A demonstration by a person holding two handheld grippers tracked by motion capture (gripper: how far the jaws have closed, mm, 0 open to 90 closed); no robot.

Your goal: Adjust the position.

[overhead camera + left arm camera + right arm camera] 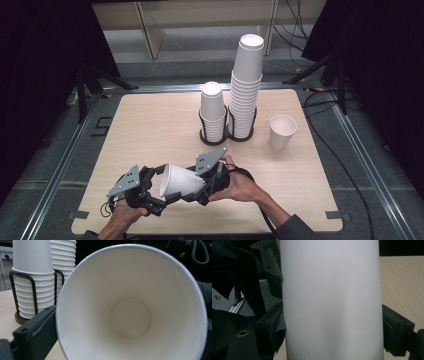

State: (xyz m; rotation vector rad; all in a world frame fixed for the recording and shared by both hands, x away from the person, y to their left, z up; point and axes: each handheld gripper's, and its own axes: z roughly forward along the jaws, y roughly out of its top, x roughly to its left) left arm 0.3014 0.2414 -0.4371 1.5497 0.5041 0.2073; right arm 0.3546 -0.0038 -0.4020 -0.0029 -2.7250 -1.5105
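Observation:
A white paper cup (176, 181) lies on its side in the air above the table's front edge, mouth to the left. My right gripper (192, 186) is shut on its body; in the right gripper view both black fingers (396, 333) press the cup's wall (332, 300). My left gripper (165, 186) straddles the cup's rim. The left gripper view looks straight into the cup (130, 315), and one finger (35, 330) runs along the outside of the rim. The other finger is hidden behind the cup, so its grip is unclear.
Two stacks of white cups stand in a black wire holder (227, 134) at the table's middle back: a short stack (213, 112) and a tall stack (246, 90). A single upright cup (282, 131) stands to their right. The wooden table (150, 125) is bordered by a metal frame.

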